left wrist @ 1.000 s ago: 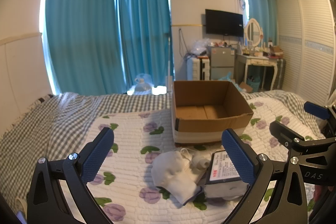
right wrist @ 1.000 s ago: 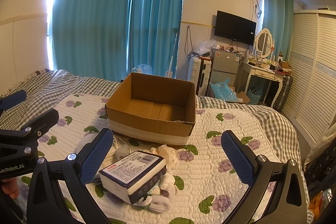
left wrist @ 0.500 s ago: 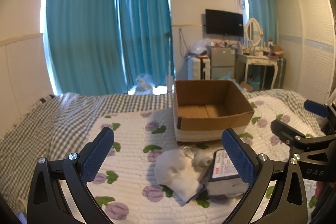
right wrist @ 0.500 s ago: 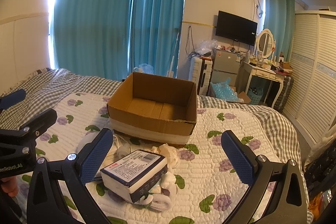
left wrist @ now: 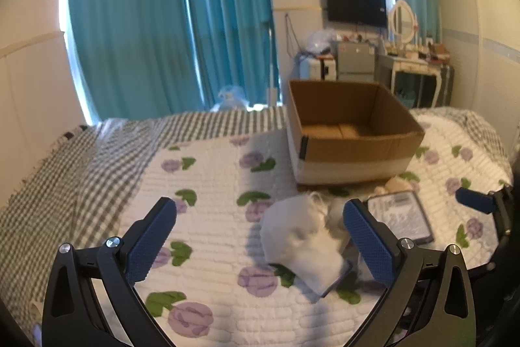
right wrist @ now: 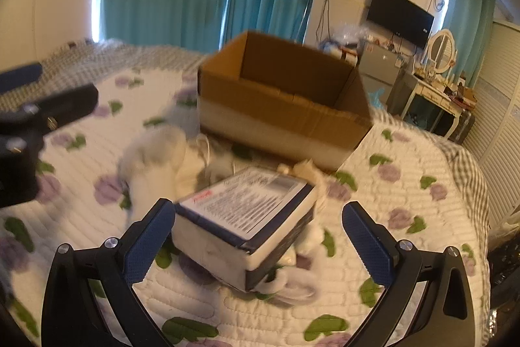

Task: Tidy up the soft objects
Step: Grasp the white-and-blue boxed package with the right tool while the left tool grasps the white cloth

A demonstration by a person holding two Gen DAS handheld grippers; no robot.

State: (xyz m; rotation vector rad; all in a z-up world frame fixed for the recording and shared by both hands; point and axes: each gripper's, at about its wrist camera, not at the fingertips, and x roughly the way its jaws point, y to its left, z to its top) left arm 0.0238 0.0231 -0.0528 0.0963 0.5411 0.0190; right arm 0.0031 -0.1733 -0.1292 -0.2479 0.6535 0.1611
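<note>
While both tools hang over the bed, the left gripper [left wrist: 260, 233] has its two blue fingers spread wide with nothing between them. A white soft cloth [left wrist: 302, 246] lies on the quilt [left wrist: 211, 184] between the fingers, closer to the right one and a bit farther out, and nothing touches it. Just to the right of the cloth sits a flat white and blue pack [left wrist: 401, 218], with more small white soft things bunched around it.

From the right wrist view, the right gripper [right wrist: 258, 233] is also wide open and holds nothing. The pack [right wrist: 247, 220] lies between its fingers, very near the left blue pad [right wrist: 149, 239], but the blur hides whether they touch. The white cloth [right wrist: 156, 158] sits to the left of the pack and looks fuzzy. A little cream soft thing [right wrist: 305, 169] pokes out behind the pack.

Behind the pile stands an open brown cardboard box [right wrist: 282, 100], and its inside looks bare. The quilt is white with purple flowers and green leaves, over a checked gray sheet [left wrist: 97, 158]. Teal curtains [left wrist: 169, 21] hang at the back, with a black TV [left wrist: 356, 5] on the wall and a white dressing table [right wrist: 435, 86] at the right.
</note>
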